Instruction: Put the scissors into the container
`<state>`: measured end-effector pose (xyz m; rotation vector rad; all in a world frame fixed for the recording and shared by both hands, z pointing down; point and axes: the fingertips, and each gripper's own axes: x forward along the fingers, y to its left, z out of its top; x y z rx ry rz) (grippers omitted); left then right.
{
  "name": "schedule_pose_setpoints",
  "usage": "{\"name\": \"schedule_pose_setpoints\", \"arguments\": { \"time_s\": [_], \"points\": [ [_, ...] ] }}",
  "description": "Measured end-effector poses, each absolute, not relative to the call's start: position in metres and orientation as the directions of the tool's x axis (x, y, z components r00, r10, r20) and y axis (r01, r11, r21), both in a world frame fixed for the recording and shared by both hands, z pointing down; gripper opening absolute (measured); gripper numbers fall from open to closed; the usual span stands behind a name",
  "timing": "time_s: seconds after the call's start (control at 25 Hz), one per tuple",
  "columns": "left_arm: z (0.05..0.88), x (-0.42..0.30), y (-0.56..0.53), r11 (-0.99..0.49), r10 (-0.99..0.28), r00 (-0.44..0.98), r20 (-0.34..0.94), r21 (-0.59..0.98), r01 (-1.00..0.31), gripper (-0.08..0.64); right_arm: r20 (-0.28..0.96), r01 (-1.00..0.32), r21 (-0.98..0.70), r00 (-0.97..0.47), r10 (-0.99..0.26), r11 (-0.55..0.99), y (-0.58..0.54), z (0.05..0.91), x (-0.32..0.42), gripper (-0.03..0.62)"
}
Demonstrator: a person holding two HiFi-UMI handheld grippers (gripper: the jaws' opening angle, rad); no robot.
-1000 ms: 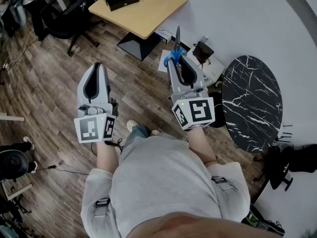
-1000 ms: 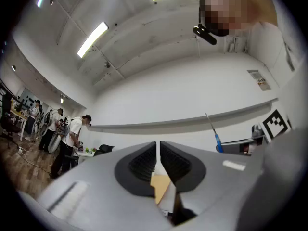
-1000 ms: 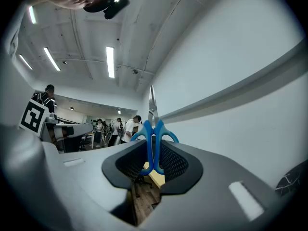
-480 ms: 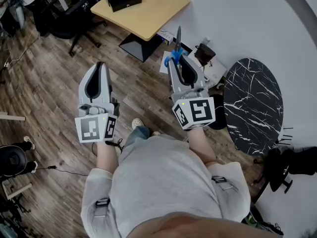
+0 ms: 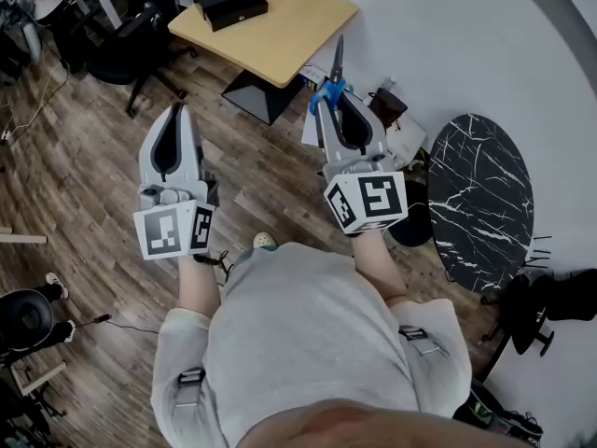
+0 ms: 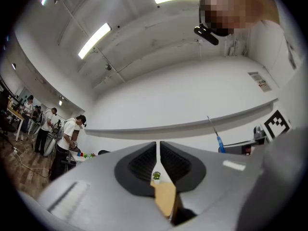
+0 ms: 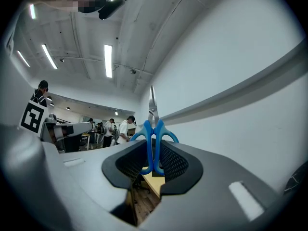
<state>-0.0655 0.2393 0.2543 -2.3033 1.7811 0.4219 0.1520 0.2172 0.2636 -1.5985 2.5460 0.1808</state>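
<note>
Scissors [image 7: 153, 137] clamped by blue handles between jaws of right gripper [image 5: 333, 103]; blades projected up and forward past jaw tips. Pick-up judged done; carry and drop into container left. Scissors held in air over wood floor [image 5: 84, 147], near corner of wooden table [image 5: 280, 35]. Container not identified for certain; black box [image 5: 230, 0] on table noted as possible candidate. Left gripper [image 5: 173, 115] held alongside, well apart from scissors, jaws drawn together, nothing between.
</note>
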Motion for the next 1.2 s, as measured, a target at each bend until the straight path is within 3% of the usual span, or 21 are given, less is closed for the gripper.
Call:
{"name": "schedule_pose_setpoints", "arguments": {
  "time_s": [0.6,1.2],
  "points": [
    [0.271,-0.122,0.185,-0.243,-0.921,0.218,-0.322,0.041,-0.969,0.081,-0.152,-0.913,0.05,-0.408,-0.9,0.405,0.157,0.274,0.106,0.086],
    [0.255,-0.144,0.068,-0.145,-0.933,0.128,-0.338,0.027,-0.989,0.081,-0.176,-0.868,0.049,-0.494,-0.851,0.494,0.015,0.259,0.083,0.086]
  ]
}}
